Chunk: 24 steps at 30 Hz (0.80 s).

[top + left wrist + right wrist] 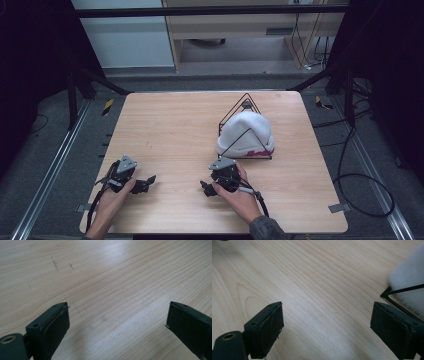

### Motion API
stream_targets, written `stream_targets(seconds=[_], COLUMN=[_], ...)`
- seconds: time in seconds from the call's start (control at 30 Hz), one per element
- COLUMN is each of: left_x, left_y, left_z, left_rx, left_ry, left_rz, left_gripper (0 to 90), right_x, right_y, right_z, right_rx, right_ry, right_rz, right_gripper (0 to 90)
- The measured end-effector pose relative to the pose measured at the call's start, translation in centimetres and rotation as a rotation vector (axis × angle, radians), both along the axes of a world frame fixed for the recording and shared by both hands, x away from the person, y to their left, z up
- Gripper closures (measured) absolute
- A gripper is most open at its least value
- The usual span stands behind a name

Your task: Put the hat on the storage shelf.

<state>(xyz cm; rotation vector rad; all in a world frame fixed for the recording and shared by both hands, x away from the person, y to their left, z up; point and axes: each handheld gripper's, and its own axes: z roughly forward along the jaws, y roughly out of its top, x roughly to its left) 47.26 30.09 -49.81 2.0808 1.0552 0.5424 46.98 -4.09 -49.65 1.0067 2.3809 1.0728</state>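
Observation:
A white knit hat (246, 135) with red lettering on its brim sits over a black wire pyramid stand (244, 103) right of the table's middle. My right gripper (207, 189) rests near the front edge, just in front of the hat and apart from it. In the right gripper view my right gripper (327, 322) is open over bare wood, with the hat (409, 277) and a corner of the stand (402, 290) at the right edge. My left gripper (144, 183) lies at the front left. It is open too, with my left gripper (117, 322) holding nothing.
The wooden table (170, 125) has faint dark marks (55, 263) on its surface. Black cables (360, 185) trail on the floor to the right. Metal rails (55, 165) and dark frame posts flank the table.

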Motion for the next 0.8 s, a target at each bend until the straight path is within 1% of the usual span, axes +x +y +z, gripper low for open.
stream_targets(seconds=[0.03, 0.07, 0.17, 0.23, 0.27, 0.33, 0.37, 0.4, 0.5, 0.57, 0.6, 0.67, 0.8], left_x=[0.2, 0.3, 0.4, 0.5, 0.5, 0.6, 0.8, 0.8, 0.9, 0.9, 0.9, 0.9, 0.8], left_y=[0.1, 0.2, 0.2, 0.1, 0.1, -0.1, -0.1, -0.2, -0.2, -0.2, -0.2, -0.2, -0.3], left_z=[-0.3, -0.4, -0.7, -0.8, -0.8, -0.9, -0.9, -1.0, -1.0, -1.0, -1.0, -1.0, -1.0], left_rx=[-0.015, -0.016, -0.011, -0.009, -0.009, 0.004, 0.018, 0.024, 0.029, 0.028, 0.030, 0.031, 0.028], left_ry=[0.007, 0.014, 0.018, 0.030, 0.030, 0.044, 0.058, 0.068, 0.068, 0.069, 0.067, 0.067, 0.069], left_rz=[0.008, 0.009, 0.012, 0.012, 0.012, 0.012, 0.013, 0.014, 0.012, 0.012, 0.010, 0.010, 0.018], left_gripper=[4.4, 4.4, 4.4, 4.3, 4.2, 4.2, 4.2, 3.8, 1.8, 1.5, 1.2, 0.9, 0.5], right_x=[0.3, 0.4, 0.5, 0.7, 0.7, 0.6, 0.7, 0.8, 0.9, 1.0, 1.2, 1.1, 0.5], right_y=[0.3, 0.4, 0.7, 1.1, 1.3, 1.6, 1.8, 1.9, 2.1, 2.1, 1.9, 1.9, 1.9], right_z=[-0.3, -0.4, -0.6, -0.9, -0.9, -1.2, -1.3, -1.4, -1.4, -1.4, -1.5, -1.5, -1.5], right_rx=[0.004, 0.009, 0.008, -0.003, -0.010, -0.033, -0.034, -0.037, -0.038, -0.030, -0.005, -0.008, -0.006], right_ry=[0.003, 0.003, -0.003, -0.008, -0.020, -0.047, -0.045, -0.031, -0.020, -0.012, 0.033, 0.031, 0.028], right_rz=[-0.018, -0.023, -0.030, -0.038, -0.041, -0.057, -0.062, -0.062, -0.074, -0.075, -0.073, -0.067, -0.084], right_gripper=[11.6, 11.6, 11.5, 11.3, 11.4, 11.2, 10.9, 9.3, 8.5, 8.4, 7.4, 7.3, 7.3])
